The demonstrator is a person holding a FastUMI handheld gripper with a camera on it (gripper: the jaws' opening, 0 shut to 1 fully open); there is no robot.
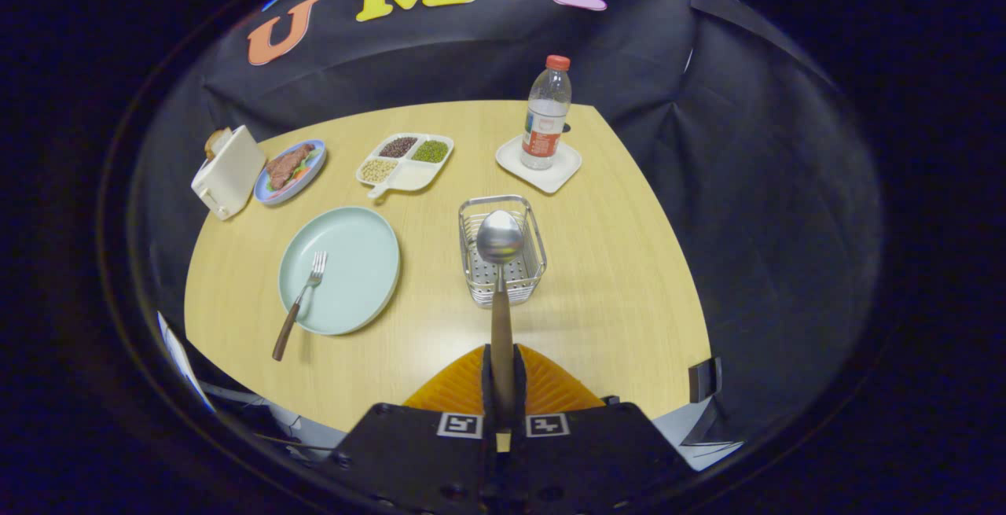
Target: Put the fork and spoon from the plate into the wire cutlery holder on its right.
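The gripper [503, 377] is clenched on the wooden handle of the steel spoon [501, 263], both orange ribbed fingers [550, 381] pressing it from either side. The spoon points straight ahead, its shiny bowl hanging over the open top of the silver wire cutlery holder [501, 251], which stands near the middle of the pale wooden table [613, 279].

The wooden-handled steel fork [300, 303] lies on the round pale-green plate [339, 270] to the holder's left, tines on the plate and handle sticking out over the rim toward the table's near edge.

Judging from this, the step in hand is delivering the spoon, the first of the two pieces; the fork is not yet touched. How high the spoon's bowl is above the holder cannot be told. The next move seems to call for tipping the spoon down into the basket, letting it go only once it is within the wire walls, then going to the plate for the fork.

Toward the far edge stand a white toaster [228, 171], a blue plate of meat [291, 171], a white divided dish of beans [405, 161] and a clear water bottle [546, 114] on a white square coaster [539, 165].
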